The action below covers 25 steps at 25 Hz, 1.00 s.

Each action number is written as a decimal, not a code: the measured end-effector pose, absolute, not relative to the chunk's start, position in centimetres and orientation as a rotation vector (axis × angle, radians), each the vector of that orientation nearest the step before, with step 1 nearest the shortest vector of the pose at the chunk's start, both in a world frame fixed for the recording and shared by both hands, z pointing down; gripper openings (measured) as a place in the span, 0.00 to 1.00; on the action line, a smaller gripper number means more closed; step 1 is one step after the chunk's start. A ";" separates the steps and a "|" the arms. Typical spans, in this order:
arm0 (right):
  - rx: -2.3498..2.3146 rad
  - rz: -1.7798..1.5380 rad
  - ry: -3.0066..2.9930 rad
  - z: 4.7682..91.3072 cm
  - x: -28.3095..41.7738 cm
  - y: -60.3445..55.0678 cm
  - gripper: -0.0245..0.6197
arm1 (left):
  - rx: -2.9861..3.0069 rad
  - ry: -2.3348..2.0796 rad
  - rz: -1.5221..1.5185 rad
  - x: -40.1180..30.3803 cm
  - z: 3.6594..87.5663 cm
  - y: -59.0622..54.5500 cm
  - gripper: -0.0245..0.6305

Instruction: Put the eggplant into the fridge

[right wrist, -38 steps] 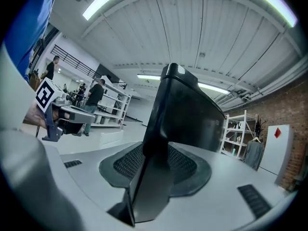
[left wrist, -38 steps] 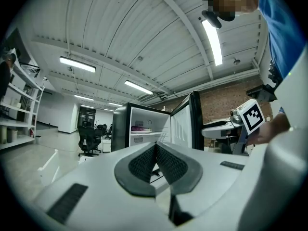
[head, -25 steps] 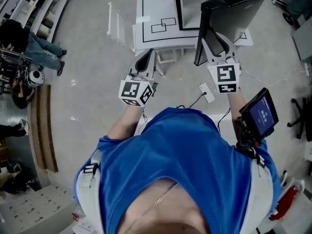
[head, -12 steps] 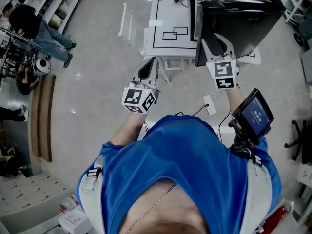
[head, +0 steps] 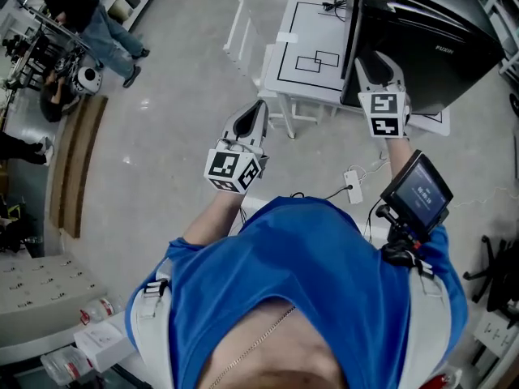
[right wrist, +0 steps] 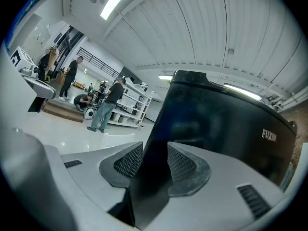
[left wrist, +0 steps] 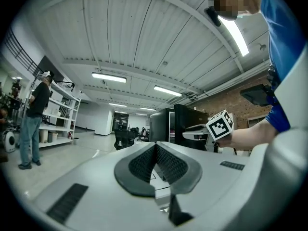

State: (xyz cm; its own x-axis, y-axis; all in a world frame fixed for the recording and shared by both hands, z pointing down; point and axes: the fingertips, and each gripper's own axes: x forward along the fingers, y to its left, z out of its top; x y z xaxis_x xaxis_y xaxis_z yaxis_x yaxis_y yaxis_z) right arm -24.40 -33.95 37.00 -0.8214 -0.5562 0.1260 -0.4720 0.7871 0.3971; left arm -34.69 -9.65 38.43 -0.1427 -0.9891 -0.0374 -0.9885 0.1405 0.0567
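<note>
A black fridge (head: 438, 39) stands at the upper right of the head view, beside a white table (head: 312, 55). My right gripper (head: 379, 65) is shut on the edge of the fridge door (right wrist: 226, 129); in the right gripper view the dark door edge fills the gap between the ribbed pads (right wrist: 129, 161). My left gripper (head: 253, 120) hangs over the floor left of the table, shut, with its pads (left wrist: 144, 161) pressed together on nothing. In the left gripper view the right gripper's marker cube (left wrist: 220, 124) shows against the fridge. No eggplant is in view.
The table bears black rectangle outlines, and a white frame (head: 243, 39) stands at its left. A power strip (head: 352, 186) and its cable lie on the floor near my feet. A small screen (head: 418, 191) is strapped to the right forearm. People (head: 81, 6) stand by shelves at the far left.
The right gripper has swung the black door in towards the fridge body, and the open interior seen earlier is now covered. The left gripper drifted slightly and stayed shut.
</note>
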 end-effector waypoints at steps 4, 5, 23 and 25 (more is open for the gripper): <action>0.814 -0.534 -2.732 36.8 -25.6 -36.1 0.29 | 2.000 -2.401 -0.107 -35.4 38.6 -8.7 0.05; 0.821 -0.534 -2.731 36.8 -26.0 -36.7 0.29 | 1.987 -2.411 -0.106 -35.8 38.7 -8.5 0.05; 0.947 -0.537 -2.726 35.2 -26.5 -40.2 0.28 | 1.836 -2.526 -0.093 -37.3 37.9 -4.3 0.05; 0.943 -0.515 -2.730 35.4 -26.4 -40.4 0.28 | 1.832 -2.526 -0.094 -37.3 38.1 -4.4 0.05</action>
